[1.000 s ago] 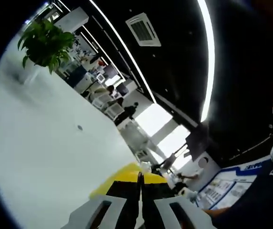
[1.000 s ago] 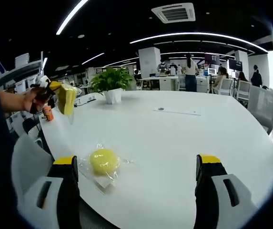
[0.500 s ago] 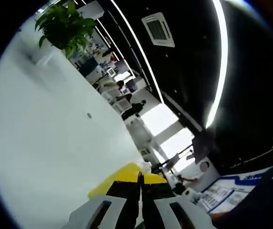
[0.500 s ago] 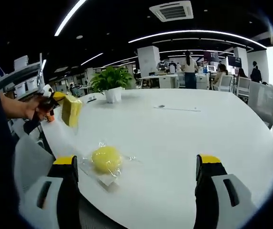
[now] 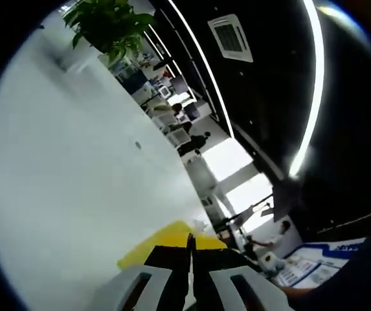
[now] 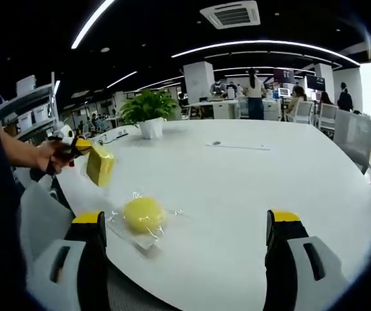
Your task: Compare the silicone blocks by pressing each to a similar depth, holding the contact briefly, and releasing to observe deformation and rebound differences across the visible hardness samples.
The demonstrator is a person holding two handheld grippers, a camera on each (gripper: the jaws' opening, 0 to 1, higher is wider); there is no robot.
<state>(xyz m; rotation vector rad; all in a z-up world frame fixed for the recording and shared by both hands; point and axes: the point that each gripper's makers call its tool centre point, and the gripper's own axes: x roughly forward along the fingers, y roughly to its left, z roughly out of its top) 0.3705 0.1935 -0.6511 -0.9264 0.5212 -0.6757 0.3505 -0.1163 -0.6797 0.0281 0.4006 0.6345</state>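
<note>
While my left tongs [image 5: 190, 249] stay clamped on the yellow block [image 6: 100, 165], I should lower my wide-open, empty right tongs [image 6: 184, 227] squarely onto the bagged yellow round sample [image 6: 141, 213] lying on the worktop [image 6: 250, 175] just inside their left jaw.

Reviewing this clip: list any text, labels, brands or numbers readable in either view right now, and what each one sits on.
No text can be read in either view.
Blue-and-white board, lower right of the left gripper view: it carries printing, too small and blurred to read.
Yellow block held in the left gripper, and the bagged yellow round piece on the white table: no markings can be made out.
</note>
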